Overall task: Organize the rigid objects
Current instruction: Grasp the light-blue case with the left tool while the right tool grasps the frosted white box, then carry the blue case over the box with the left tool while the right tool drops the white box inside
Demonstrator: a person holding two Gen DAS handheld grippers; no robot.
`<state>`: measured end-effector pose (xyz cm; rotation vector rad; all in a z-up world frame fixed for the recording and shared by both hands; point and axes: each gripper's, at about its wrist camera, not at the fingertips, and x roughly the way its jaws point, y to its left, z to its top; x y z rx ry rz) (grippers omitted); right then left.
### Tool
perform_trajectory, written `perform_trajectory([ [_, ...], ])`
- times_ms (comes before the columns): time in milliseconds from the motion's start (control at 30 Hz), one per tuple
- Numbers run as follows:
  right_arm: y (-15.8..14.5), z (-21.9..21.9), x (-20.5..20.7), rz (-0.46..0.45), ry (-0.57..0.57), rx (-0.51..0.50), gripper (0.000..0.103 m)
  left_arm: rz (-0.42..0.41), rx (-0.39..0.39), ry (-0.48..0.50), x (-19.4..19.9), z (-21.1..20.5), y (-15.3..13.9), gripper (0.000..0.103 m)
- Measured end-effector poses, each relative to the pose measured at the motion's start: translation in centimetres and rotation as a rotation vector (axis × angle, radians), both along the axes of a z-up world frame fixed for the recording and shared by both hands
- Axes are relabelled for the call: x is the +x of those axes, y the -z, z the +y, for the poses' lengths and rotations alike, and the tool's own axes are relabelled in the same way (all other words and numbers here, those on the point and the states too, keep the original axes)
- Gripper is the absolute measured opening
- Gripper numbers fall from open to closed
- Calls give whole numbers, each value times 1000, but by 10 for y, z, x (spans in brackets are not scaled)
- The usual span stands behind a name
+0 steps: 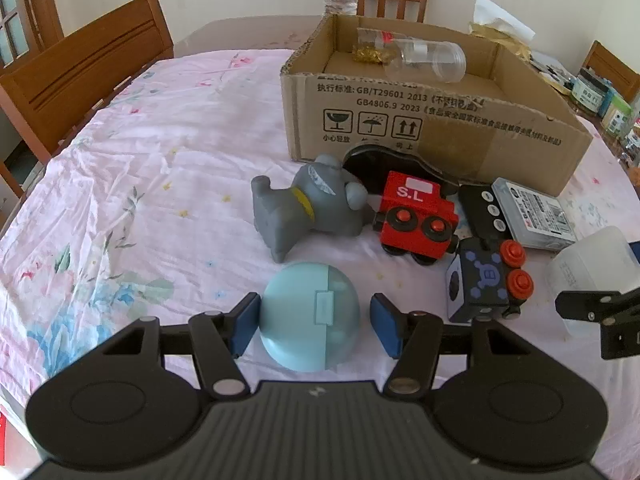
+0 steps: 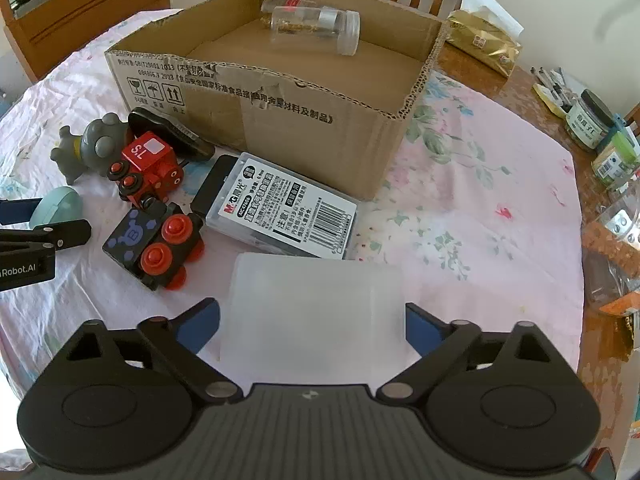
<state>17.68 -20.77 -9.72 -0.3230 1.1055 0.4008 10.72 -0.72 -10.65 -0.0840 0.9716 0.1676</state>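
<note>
Left gripper (image 1: 312,322) brackets a pale blue egg-shaped plastic capsule (image 1: 310,316): the blue pad on one side touches the shell, while a sliver of cloth shows between the shell and the other pad, so I would not call it a firm grip. Right gripper (image 2: 312,326) stands wide around a frosted translucent plastic box (image 2: 312,304); both pads sit at or just off its side walls, and I cannot tell whether they press.

Measured against the open brown cardboard box (image 1: 424,128), little appears done. Inside it lie only two clear plastic jars (image 2: 316,26), resting on their sides against the far wall. Everything else waits on the flowered pink tablecloth (image 1: 140,184) in front of the carton's printed wall: a grey rubber elephant toy (image 1: 304,204), a red wooden train engine marked S.L (image 1: 416,216), a black wooden train car with red wheels (image 1: 486,280), a glossy black oval case (image 1: 380,164) leaning at the carton's foot, and a flat grey M&G refill case with a barcode label (image 2: 280,208). The capsule and the frosted box are the items nearest the viewer, farthest from the carton. By my reading, most of the sorting remains.

The capsule lies on its side, its long axis running across the left gripper's line, parallel to the carton's printed wall, its seam and small clasp facing up. The frosted box lies flat, its long side also across the right gripper's span.
</note>
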Motion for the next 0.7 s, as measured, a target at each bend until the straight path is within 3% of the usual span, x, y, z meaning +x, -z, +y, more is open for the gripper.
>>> perform_trajectory([
  [167, 0, 2, 3, 10, -7, -34, 88, 8, 0, 13, 1, 2, -2, 52],
  [700, -16, 2, 0, 5, -92, -36, 88, 54, 46, 184, 2, 8, -15, 52],
])
